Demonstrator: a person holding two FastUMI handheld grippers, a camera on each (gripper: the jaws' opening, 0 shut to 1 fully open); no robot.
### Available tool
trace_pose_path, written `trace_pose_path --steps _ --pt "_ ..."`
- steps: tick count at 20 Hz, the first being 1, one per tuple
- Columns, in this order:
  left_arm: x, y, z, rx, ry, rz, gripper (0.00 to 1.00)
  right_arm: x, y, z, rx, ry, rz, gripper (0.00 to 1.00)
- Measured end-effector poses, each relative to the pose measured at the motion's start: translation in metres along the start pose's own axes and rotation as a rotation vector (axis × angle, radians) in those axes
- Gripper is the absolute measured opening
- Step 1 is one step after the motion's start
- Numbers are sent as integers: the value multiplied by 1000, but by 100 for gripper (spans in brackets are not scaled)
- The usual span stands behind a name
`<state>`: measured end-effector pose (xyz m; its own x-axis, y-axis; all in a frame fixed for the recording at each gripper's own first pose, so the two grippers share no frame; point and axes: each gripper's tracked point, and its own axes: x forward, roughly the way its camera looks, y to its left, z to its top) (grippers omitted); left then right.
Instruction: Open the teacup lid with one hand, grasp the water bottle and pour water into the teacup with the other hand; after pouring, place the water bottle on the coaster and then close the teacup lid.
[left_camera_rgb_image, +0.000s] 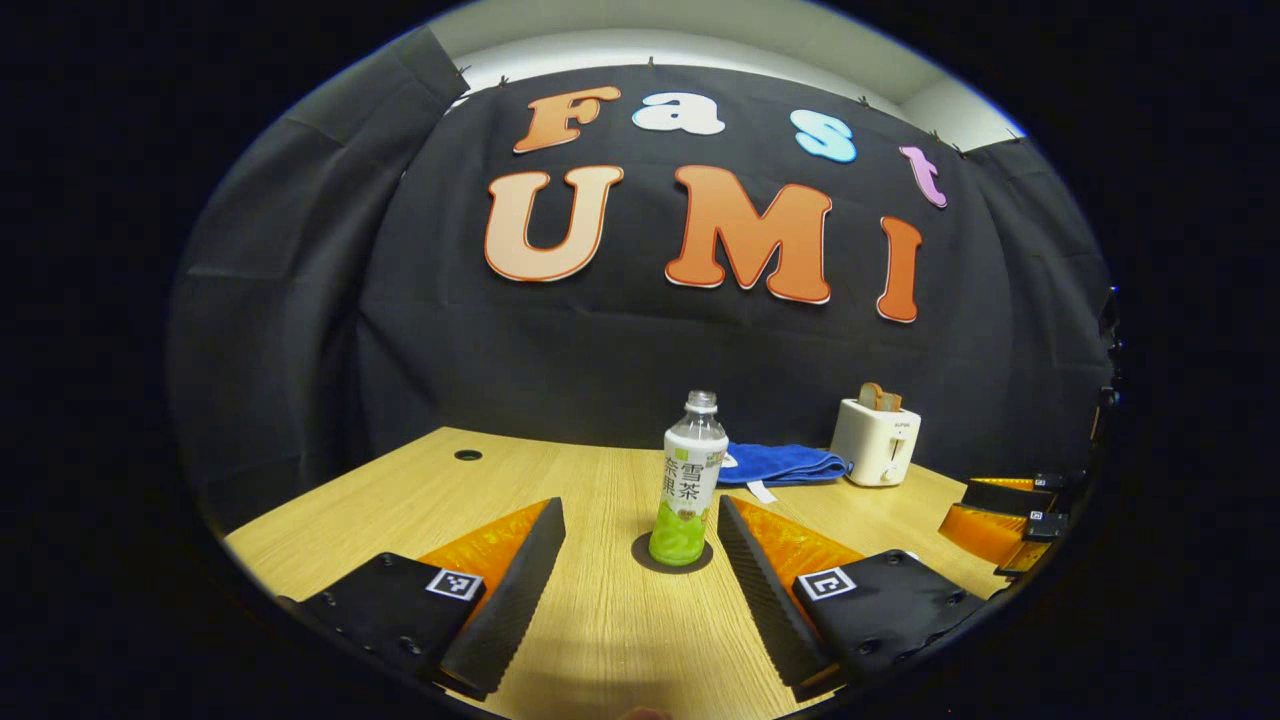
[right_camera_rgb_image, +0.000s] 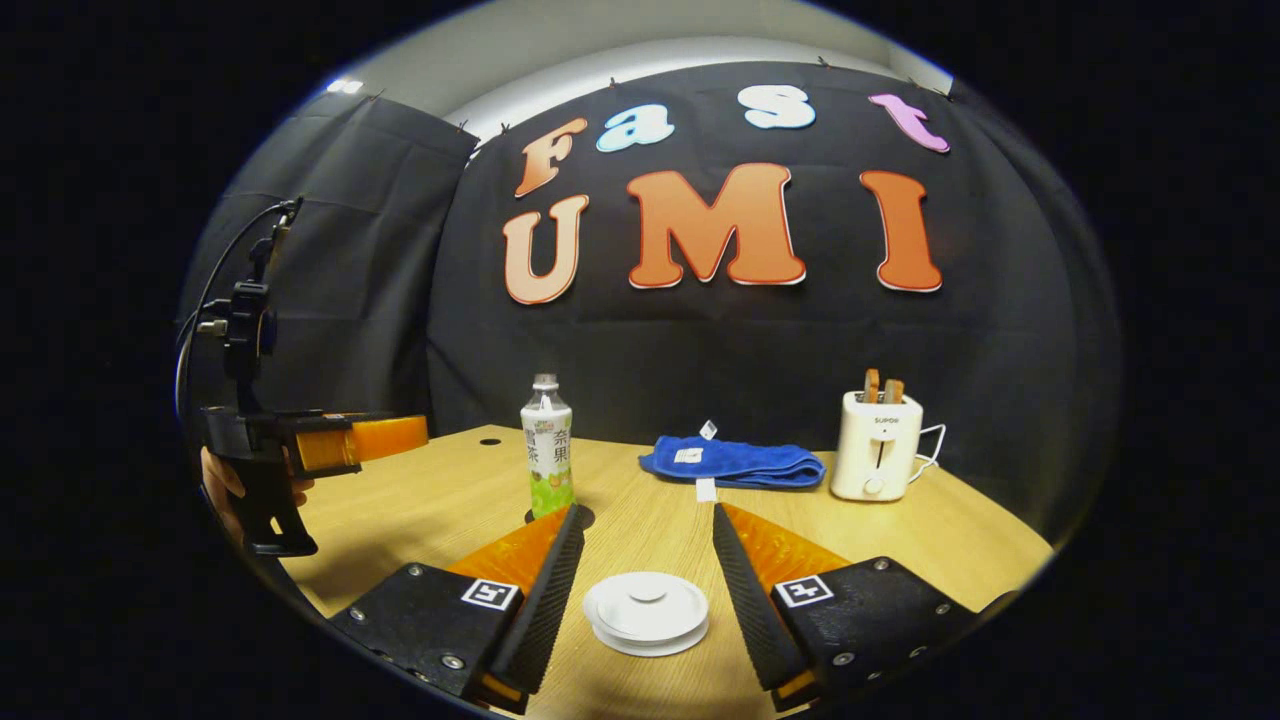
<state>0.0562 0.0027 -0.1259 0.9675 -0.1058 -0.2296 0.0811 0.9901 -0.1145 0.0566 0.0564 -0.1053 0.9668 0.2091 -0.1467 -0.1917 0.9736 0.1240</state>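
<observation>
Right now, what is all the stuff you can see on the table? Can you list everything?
water bottle: one, clear with a white and green label and green drink inside, standing upright on the coaster.
coaster: one, dark and round, under the bottle.
teacup lid: one, white and round, still on the teacup, on the table between the right gripper's fingers.
towel: one, blue, folded, at the back of the table.
toaster: one, white, with brown toast sticking up, back right beside the towel.
table: one, light wood, with a small dark hole near the back left.
left gripper: one, open, pointing at the bottle.
right gripper: one, open, either side of the lid, not touching it.
hand: one, holding the left gripper.
</observation>
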Motion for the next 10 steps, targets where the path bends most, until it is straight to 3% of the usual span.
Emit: trace_pose_path --steps 10 --pt "-59 6 64 24 -115 47 98 -50 -7 76 -19 -120 -87 86"
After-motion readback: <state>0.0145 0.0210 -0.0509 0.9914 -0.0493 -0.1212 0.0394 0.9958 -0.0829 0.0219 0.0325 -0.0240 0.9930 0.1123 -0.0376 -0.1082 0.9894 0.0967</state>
